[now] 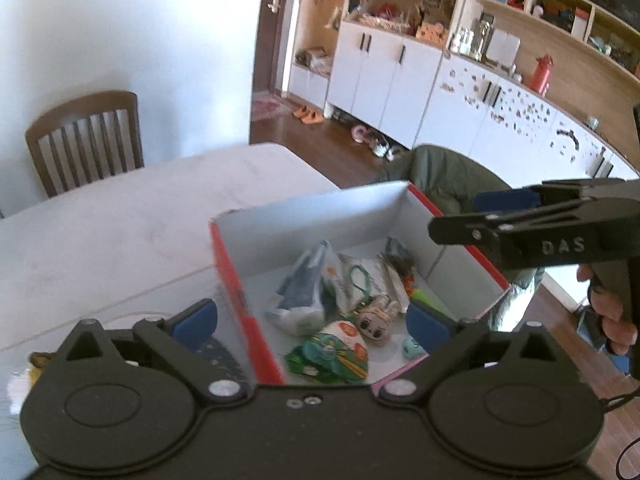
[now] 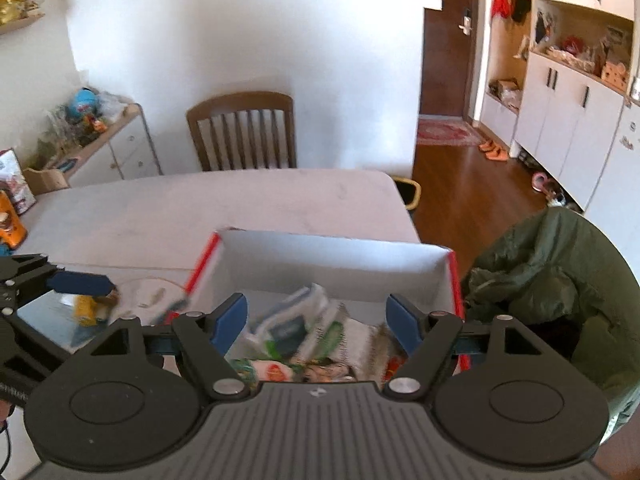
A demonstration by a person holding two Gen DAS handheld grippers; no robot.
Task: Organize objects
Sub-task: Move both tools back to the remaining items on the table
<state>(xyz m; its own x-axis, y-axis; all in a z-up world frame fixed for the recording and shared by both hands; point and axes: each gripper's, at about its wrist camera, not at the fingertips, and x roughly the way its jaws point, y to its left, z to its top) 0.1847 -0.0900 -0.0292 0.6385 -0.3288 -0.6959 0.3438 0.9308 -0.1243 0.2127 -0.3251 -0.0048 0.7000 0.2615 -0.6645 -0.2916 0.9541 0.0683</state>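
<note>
Task looks mostly done, judging by the load: the red-rimmed box (image 1: 400,216) on the tabletop (image 1: 120,216) already holds a heap of small stuff, incl. a blue-white packet (image 1: 304,284), a green wrapper (image 1: 324,360), a small doll head (image 1: 370,322) and a teal trinket (image 1: 412,346). Left to sort, as far as visible: a yellow item (image 2: 86,310) and a white cord (image 2: 148,294) on the tabletop just left of the box, outside it. A dark patterned thing lies by the box's near left corner; can't tell what it is.

Pose: left hand-held gripper (image 1: 312,318) hangs low over the near edge of the box, tilted down into it, blue pads (image 1: 198,316) spread wide, nothing between them, so released & empty. Right hand-held gripper (image 2: 316,318) also sits above the box, pointing in from the near side, pads apart, empty. In the left wrist view it reaches in from the right over the box's right wall, a person's hand (image 1: 612,308) wrapped on its grip.
</note>
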